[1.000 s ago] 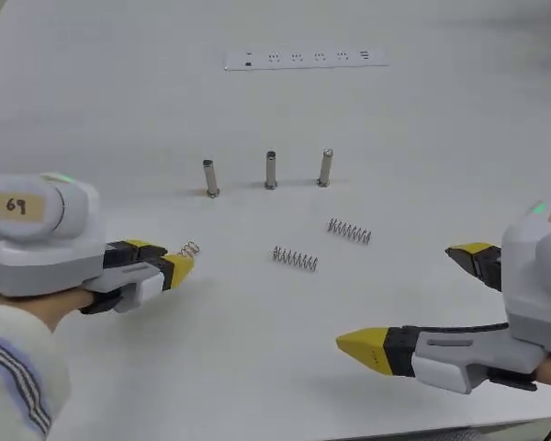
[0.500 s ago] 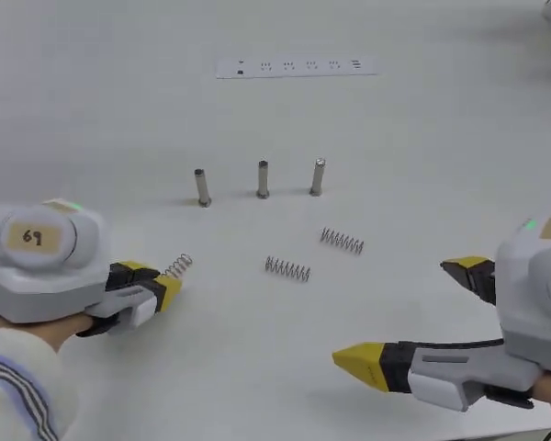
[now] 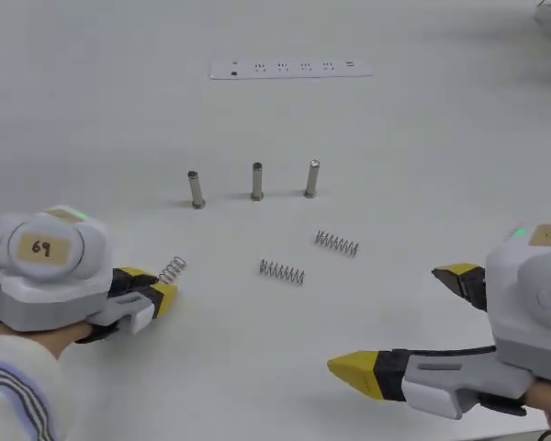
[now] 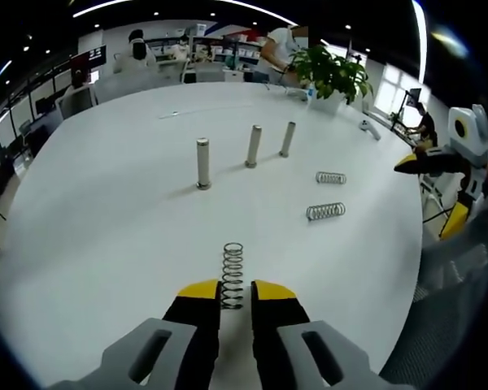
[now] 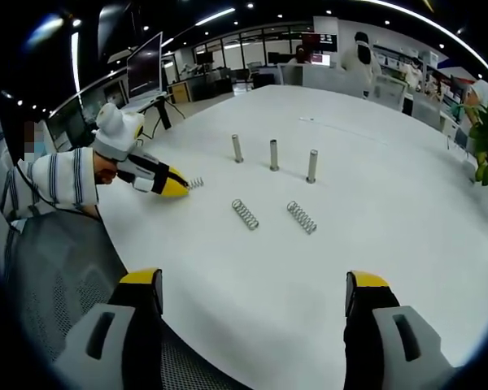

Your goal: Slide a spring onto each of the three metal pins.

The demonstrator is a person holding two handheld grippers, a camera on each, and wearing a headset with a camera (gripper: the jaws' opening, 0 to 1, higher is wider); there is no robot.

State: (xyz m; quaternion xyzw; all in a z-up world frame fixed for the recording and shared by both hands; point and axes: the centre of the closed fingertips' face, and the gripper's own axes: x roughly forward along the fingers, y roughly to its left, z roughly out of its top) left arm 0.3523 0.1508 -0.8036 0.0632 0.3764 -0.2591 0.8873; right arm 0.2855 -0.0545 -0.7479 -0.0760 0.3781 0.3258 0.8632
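Observation:
Three metal pins (image 3: pixel 257 181) stand upright in a row on the white table (image 3: pixel 422 165); none carries a spring. My left gripper (image 3: pixel 161 292) is at the near left, shut on the end of a small spring (image 3: pixel 172 269) that sticks out ahead of its jaws toward the left pin (image 4: pixel 202 163). In the left gripper view the held spring (image 4: pixel 233 275) sits between the yellow tips of the left gripper (image 4: pixel 236 292). Two loose springs (image 3: pixel 282 271) (image 3: pixel 336 243) lie flat in front of the pins. My right gripper (image 3: pixel 402 322) hangs wide open at the near right, holding nothing.
A white power strip (image 3: pixel 290 68) lies at the far side of the table. A potted plant (image 4: pixel 333 73) stands beyond the pins. The table's near edge runs just under the right gripper (image 5: pixel 253 281).
The head view has tipped slightly. My left gripper has drawn back a little toward me with the spring held in it. The right gripper stays open in place.

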